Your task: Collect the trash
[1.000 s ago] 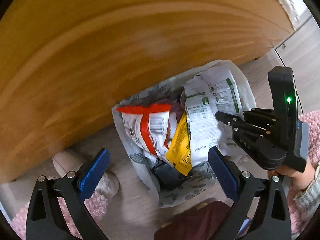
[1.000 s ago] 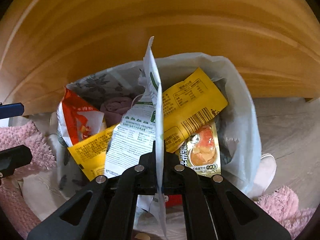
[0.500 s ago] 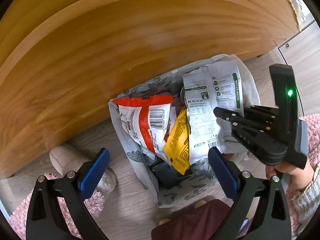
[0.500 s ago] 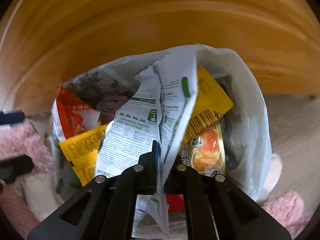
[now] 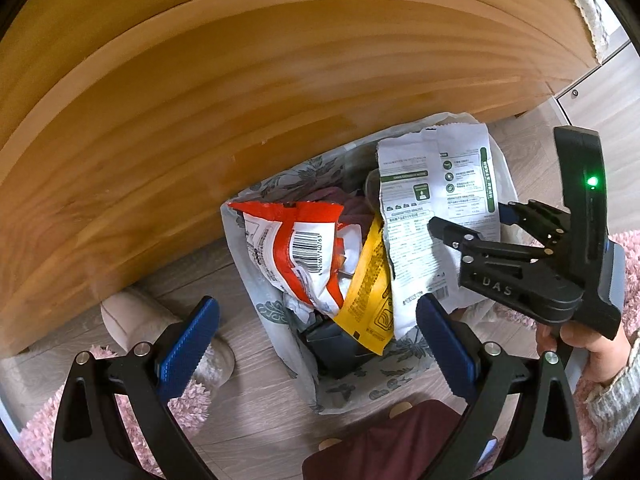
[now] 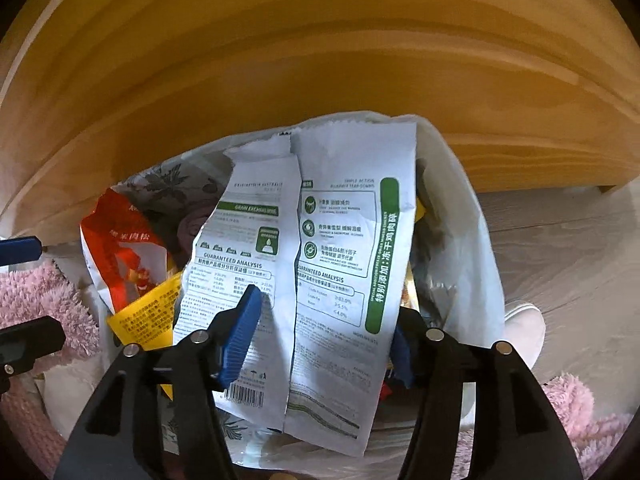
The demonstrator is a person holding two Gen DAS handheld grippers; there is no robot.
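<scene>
Trash bag (image 5: 352, 376): on floor, stuffed with wrappers.
White wrapper (image 6: 332, 280): lies on top, between opening jaws, unpinched.
Right gripper (image 6: 324, 336): releasing.
Left gripper (image 5: 316, 332): wide apart, empty.

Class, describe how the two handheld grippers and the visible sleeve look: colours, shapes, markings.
Both grippers, left gripper and right gripper, have black angular frames with silver rivets and ribbed blue pads. The right gripper's body bears "DAS" lettering and a green light. The sleeve is grey knit.

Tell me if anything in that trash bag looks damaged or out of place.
The white pet-food packet is torn lengthwise and stands propped on the other wrappers, poking above the bag's rim rather than settled inside.
</scene>
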